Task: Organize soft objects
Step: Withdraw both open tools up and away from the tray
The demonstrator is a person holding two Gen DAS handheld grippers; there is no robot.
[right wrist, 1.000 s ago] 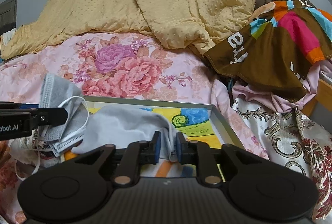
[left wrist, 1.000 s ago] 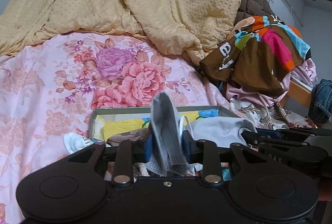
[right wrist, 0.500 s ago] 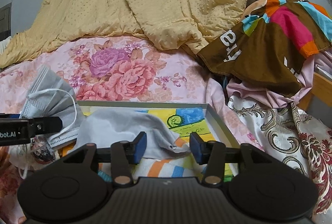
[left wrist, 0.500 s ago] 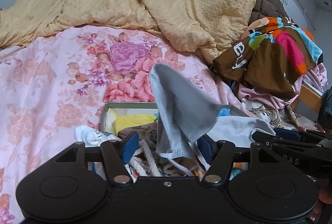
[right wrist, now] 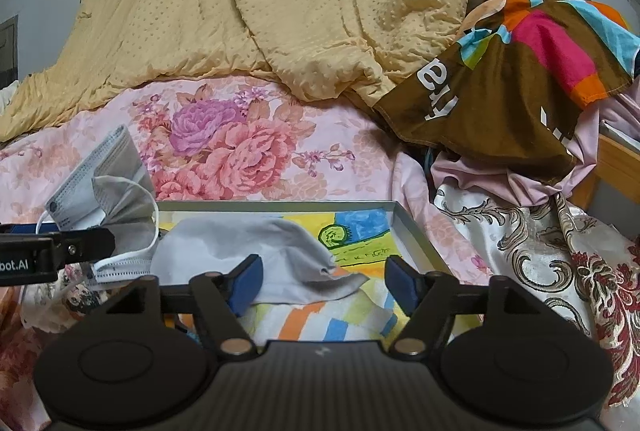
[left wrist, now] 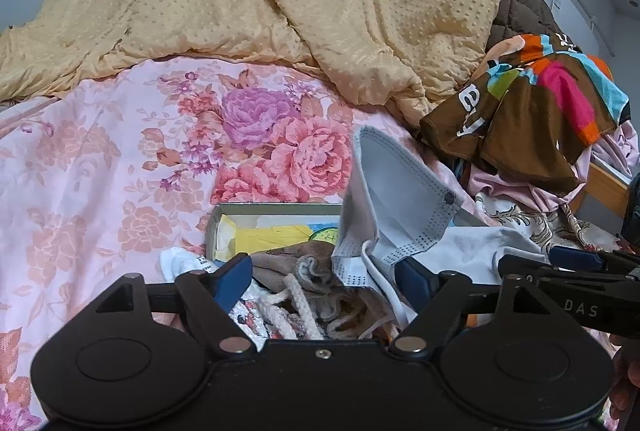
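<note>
Standing apart, left gripper (left wrist: 324,281) jaws, grey mask (left wrist: 394,199) propped against the right-hand one; equally spread, right gripper (right wrist: 324,281) jaws, grey cloth (right wrist: 256,247) between, inside tray (right wrist: 416,231).

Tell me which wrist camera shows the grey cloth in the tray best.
The right wrist view: the grey cloth lies spread across the tray. In the left wrist view only one end shows, behind the face mask.
</note>
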